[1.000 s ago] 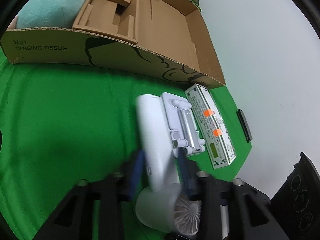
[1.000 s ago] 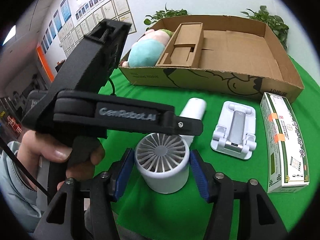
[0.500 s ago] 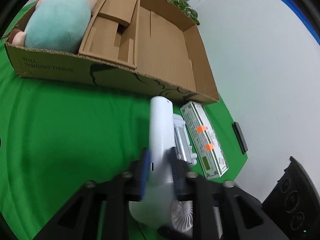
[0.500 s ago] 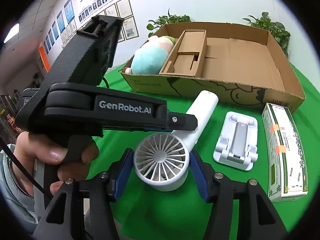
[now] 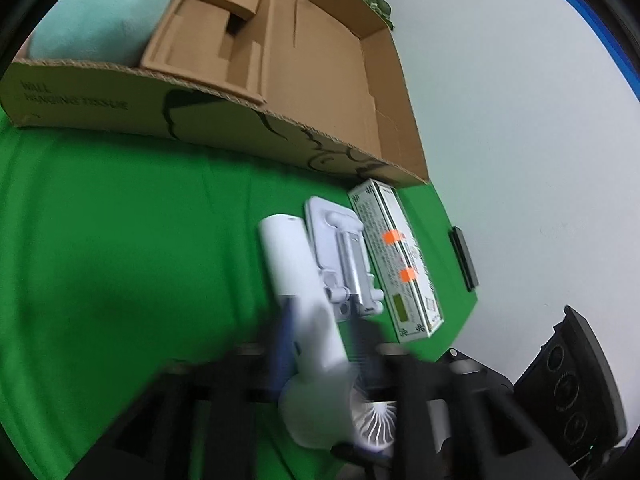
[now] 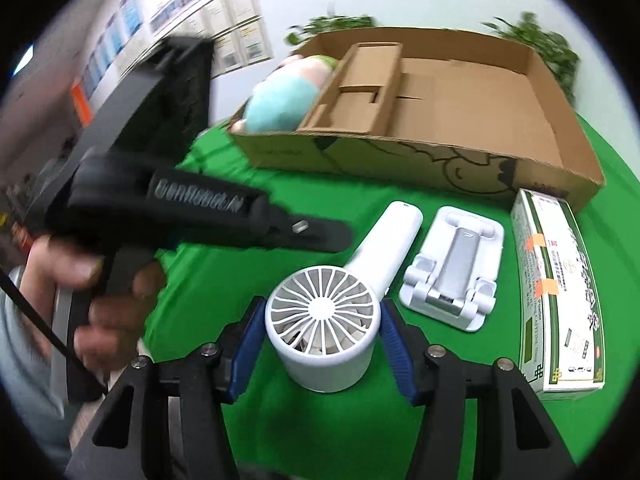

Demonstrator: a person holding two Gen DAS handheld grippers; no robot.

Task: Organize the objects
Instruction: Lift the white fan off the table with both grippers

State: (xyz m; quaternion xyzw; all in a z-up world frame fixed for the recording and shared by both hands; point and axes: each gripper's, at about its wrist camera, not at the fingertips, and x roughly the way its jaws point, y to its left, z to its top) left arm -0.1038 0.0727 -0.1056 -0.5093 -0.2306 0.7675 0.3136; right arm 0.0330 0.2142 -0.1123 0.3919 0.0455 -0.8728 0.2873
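Observation:
A white handheld fan [image 6: 332, 312] has its round head between my right gripper's [image 6: 322, 340] blue pads, which are shut on it. In the left wrist view my left gripper [image 5: 320, 336] straddles the fan's handle [image 5: 292, 264]; the view is blurred, and the jaws look a little apart from the handle. In the right wrist view the left gripper's black body [image 6: 168, 200] hangs left of the handle. A white phone stand [image 6: 454, 276] and a green-and-white box [image 6: 560, 292] lie to the right. A cardboard box [image 6: 416, 152] with a teal plush [image 6: 280, 100] stands behind.
Green cloth [image 5: 120, 240] covers the table. A cardboard insert [image 6: 360, 88] divides the cardboard box. A black device [image 5: 572, 392] and a small black bar [image 5: 464, 256] sit off the table's right edge. Plants [image 6: 532, 36] stand behind the box.
The fan has come back down from its raised tilt and its handle lies low over the cloth again. My left gripper's jaws have widened off the handle and it is moving, blurred.

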